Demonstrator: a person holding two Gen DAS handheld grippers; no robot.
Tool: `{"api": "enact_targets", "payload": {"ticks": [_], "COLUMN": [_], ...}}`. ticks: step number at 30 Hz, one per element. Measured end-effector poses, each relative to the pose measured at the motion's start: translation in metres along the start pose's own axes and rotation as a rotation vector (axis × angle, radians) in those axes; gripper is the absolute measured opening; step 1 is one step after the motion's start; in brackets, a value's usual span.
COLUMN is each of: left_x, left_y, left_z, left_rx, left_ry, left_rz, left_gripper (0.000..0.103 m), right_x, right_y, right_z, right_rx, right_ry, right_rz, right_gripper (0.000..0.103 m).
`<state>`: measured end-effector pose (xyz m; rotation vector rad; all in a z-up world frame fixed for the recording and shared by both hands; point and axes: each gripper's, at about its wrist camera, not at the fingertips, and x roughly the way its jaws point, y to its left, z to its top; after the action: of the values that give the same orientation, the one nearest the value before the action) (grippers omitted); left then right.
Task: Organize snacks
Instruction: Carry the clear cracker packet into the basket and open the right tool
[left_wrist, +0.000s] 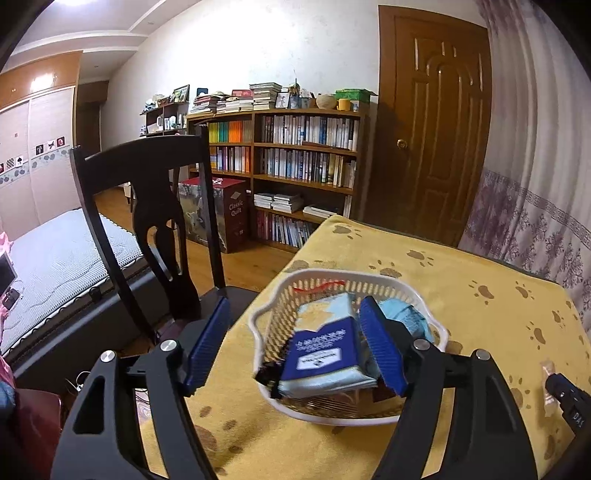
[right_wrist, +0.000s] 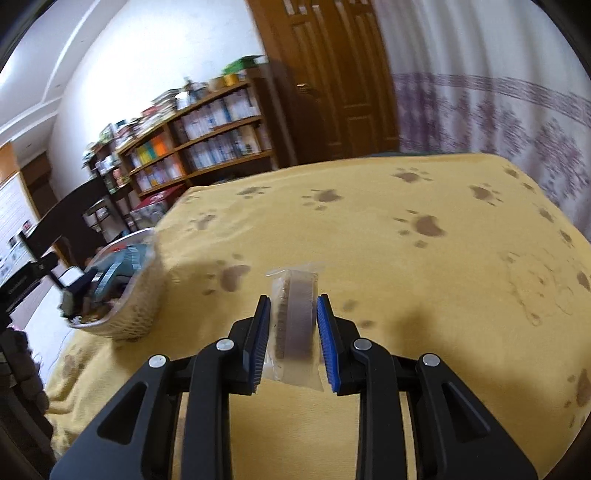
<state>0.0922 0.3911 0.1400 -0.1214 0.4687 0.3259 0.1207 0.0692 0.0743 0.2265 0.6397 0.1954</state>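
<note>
The right gripper pinches a light, crinkly clear-wrapped snack mid-pack above the table's near edge; left gripper gapes empty.

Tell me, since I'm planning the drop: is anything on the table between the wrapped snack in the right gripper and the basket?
Nothing visible. The clear-wrapped snack sits between the right gripper's pads, and only bare yellow paw-print tablecloth lies between it and the white basket to its left. The basket already holds packets.
</note>
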Motion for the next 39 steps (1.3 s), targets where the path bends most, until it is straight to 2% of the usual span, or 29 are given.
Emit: {"api": "enact_targets", "payload": {"ticks": [5, 11, 19, 23, 29, 39], "left_x": [-0.001, -0.002, 0.002, 0.004, 0.008, 0.009], "left_y": [0.016, 0.033, 0.043, 0.043, 0.045, 0.046], "left_z": [0.005, 0.007, 0.008, 0.007, 0.007, 0.007], "left_rx": [-0.006, -0.009, -0.029, -0.032, -0.041, -0.046], "left_ry": [-0.005, -0.019, -0.019, -0.016, -0.006, -0.004], "left_rz": [0.004, 0.062, 0.086, 0.069, 0.061, 0.061], "left_gripper": [0.081, 0.085, 0.085, 0.085, 0.085, 0.085], "right_x": [0.008, 0.018, 0.048, 0.064, 0.078, 0.080], "right_y": [0.056, 0.127, 0.191, 0.207, 0.209, 0.214], "right_z": [0.013, 0.032, 0.044, 0.043, 0.040, 0.034], "right_rx": [-0.079, -0.168, -0.224, -0.244, -0.252, -0.267], "right_ry": [0.008, 0.015, 0.062, 0.079, 0.099, 0.125], "right_rz": [0.095, 0.213, 0.261, 0.239, 0.214, 0.255], "right_gripper": [0.026, 0.026, 0.027, 0.027, 0.029, 0.029]}}
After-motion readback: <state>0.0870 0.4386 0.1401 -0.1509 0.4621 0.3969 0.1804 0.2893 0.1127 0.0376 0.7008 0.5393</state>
